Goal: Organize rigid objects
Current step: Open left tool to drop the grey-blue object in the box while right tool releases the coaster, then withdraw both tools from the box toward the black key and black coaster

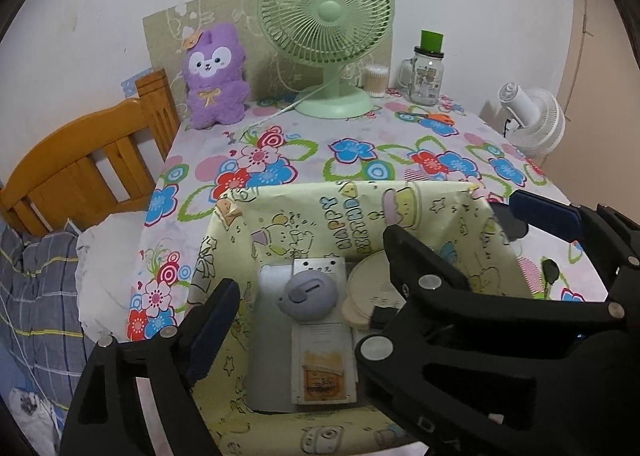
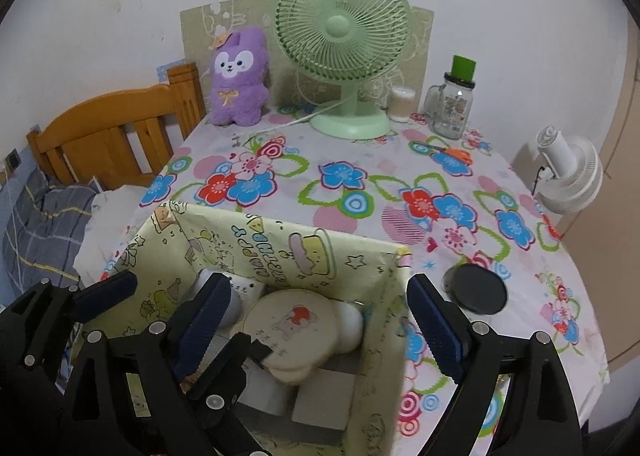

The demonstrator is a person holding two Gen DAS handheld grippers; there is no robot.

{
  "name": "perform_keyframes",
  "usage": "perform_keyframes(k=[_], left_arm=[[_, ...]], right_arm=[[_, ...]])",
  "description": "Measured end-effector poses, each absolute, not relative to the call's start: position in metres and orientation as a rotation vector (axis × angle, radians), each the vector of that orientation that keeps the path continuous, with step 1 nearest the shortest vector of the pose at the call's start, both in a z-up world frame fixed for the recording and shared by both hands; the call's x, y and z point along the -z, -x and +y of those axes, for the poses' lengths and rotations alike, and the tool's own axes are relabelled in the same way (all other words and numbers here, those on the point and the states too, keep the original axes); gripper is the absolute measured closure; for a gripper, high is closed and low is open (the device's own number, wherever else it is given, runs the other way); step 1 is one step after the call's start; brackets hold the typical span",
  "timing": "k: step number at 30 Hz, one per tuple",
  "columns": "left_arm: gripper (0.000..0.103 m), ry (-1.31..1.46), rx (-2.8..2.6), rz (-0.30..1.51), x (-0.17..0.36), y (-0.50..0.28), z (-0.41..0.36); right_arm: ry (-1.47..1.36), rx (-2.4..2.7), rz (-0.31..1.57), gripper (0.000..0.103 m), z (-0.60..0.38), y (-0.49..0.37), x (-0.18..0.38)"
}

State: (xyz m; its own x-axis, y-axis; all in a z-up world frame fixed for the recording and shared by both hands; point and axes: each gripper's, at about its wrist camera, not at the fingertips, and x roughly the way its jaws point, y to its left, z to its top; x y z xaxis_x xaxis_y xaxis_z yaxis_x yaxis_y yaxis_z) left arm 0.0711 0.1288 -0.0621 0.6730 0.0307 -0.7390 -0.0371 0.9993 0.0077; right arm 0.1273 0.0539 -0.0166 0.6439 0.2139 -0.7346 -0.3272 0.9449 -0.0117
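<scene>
A: Where are the rigid objects sitting at this moment?

B: Most of them are lying inside the paper-lined box (image 1: pixel 400 211), the one with the yellow birthday print. I am seeing a grey oval device (image 1: pixel 309 293) resting on a flat silver case (image 1: pixel 322 360), and just beside it a round cream compact (image 2: pixel 291 330) with a small cartoon on the lid. They are lying flat and close together, I think so that more things can fit in.

A: And the 2 grippers?

B: Both are hovering over the box and pointing down into it. The left gripper (image 1: pixel 404 274) is standing with its jaws spread wide, and nothing is being pinched between them. The right gripper (image 2: pixel 320 328) is spread as well, with 1 finger (image 2: pixel 206 320) inside the box and the other finger (image 2: pixel 436 324) outside its right wall; the pads are pressing on nothing.

A: Is something still waiting outside?

B: Yes, 1 black round disc (image 2: pixel 477 288) is lying on the flowered tablecloth (image 2: pixel 360 183), near the right side of the box. In my judgement it is the next thing to put in. The green fan (image 2: pixel 344 35) and the purple plush toy (image 2: pixel 239 75) are standing well apart, at the back.
</scene>
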Motion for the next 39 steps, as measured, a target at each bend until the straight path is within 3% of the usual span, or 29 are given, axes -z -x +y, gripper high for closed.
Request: perform_keyframes(k=[39], left_arm=[[0.012, -0.055, 0.032, 0.739, 0.024, -0.034, 0.042]], right_arm=[[0.117, -0.216, 0.717, 0.004, -0.04, -0.08, -0.029]])
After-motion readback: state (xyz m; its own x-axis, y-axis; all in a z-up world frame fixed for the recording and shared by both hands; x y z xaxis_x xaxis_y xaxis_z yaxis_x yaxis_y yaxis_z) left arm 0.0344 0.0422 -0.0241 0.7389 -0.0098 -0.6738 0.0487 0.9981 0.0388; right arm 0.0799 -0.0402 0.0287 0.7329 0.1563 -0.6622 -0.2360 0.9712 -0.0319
